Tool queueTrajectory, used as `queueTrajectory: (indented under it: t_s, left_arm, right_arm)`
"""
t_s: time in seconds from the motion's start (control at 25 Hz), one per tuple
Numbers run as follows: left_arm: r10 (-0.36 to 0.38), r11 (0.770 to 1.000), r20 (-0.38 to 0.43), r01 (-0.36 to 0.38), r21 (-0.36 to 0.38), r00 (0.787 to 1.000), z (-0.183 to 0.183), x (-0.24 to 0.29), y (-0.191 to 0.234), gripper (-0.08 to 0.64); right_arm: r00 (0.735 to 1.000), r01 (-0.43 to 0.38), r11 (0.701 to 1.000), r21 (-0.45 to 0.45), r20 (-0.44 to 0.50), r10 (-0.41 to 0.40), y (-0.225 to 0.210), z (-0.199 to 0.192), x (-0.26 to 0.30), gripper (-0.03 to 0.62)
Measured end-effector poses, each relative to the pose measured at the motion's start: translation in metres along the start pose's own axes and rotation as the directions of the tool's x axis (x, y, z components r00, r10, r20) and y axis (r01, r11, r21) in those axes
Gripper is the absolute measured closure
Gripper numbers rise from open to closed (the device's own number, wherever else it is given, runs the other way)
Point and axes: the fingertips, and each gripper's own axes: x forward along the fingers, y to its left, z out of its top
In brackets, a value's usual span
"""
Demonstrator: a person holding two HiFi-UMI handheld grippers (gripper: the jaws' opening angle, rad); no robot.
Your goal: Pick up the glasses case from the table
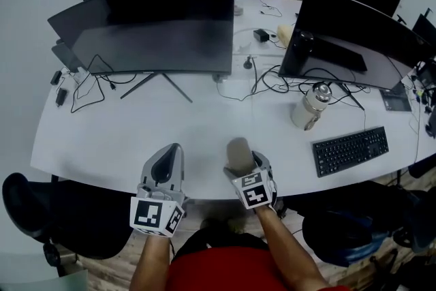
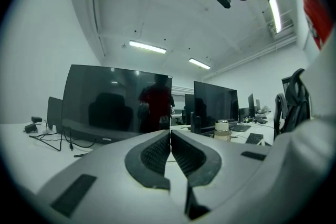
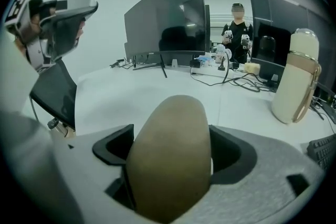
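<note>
While left gripper [image 2: 170,135] jaws sit closed, right gripper [image 3: 172,150] jaws stand wide around the glasses case [image 3: 168,123]

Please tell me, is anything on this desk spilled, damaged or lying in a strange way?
Nothing looks spilled, damaged or tipped over. The bottle stands upright and the keyboard lies flat. Only the loose black cables in front of the right monitor are a little tangled.
</note>
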Motion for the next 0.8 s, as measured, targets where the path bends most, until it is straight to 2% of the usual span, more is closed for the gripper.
queueTrajectory:
  t_s: [0.48,0.6,0.8]
  left_arm:
    - [-0.049,0.999,-0.01,0.049,-0.024,0.999,-0.009,0.003,0.006,0.549]
    - [-0.059,0.998,-0.002,0.059,-0.02,0.998,-0.006,-0.001,0.007,0.549]
    - [-0.071,0.997,0.011,0.071,-0.019,0.997,0.001,-0.008,0.009,0.549]
  right_arm:
    - [1.0,0.011,1.0,0.028,0.014,-0.011,-0.002,0.002,0.005,0.175]
    - [0.998,0.022,0.998,0.061,0.057,-0.025,-0.006,0.014,-0.005,0.179]
    - [0.985,0.028,0.997,0.073,0.17,-0.04,-0.008,0.06,-0.044,0.179]
